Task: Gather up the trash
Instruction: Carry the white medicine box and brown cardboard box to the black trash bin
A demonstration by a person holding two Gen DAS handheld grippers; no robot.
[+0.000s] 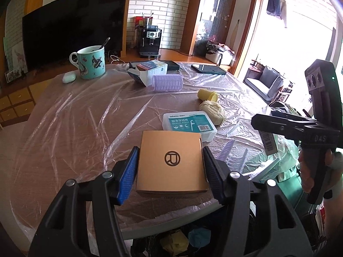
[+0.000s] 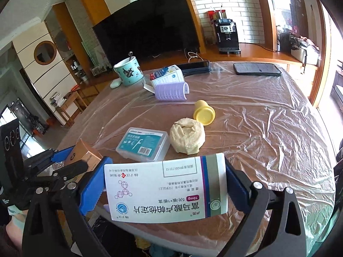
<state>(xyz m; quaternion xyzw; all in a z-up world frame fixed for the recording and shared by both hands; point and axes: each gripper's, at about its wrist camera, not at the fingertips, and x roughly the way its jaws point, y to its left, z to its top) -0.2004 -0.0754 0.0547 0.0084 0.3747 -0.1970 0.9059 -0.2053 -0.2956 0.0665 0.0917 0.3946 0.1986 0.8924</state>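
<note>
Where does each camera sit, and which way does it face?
Left wrist: on the left gripper, looking down its fingers, clamped on a brown box, across the table; right gripper and a hand show.
Right wrist: on the right gripper, clamped on a medicine box; left gripper shows.
Shared: floss box, mug, television.

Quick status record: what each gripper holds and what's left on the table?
left gripper: shut on brown box
right gripper: shut on white medicine box
table: covered in clear plastic film
near items: floss case, crumpled wad, yellow cap
far items: purple roller, open carton, mug with spoon, earbud case, phone
</note>
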